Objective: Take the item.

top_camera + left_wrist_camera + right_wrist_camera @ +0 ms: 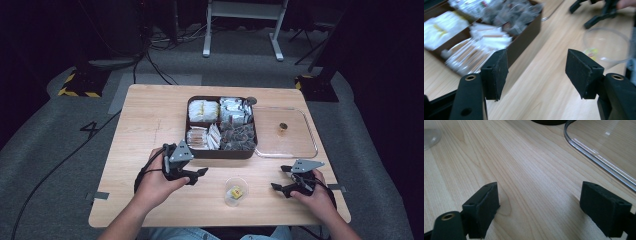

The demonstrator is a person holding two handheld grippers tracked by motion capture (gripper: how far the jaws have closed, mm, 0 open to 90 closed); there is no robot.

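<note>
A dark brown box with four compartments of packets sits at the table's middle; its wall fills the upper left of the left gripper view. A small clear cup with a yellow packet inside stands near the front edge, between the two grippers, and appears blurred in the left gripper view. My left gripper is open just in front of the box's near left corner, nothing between its pads. My right gripper is open to the right of the cup, low over bare wood.
A clear plastic lid lies flat to the right of the box with a small brown knob on it; its rim curves past the right gripper. The other gripper is seen far off beyond the cup. Floor cables and a white frame lie beyond the table.
</note>
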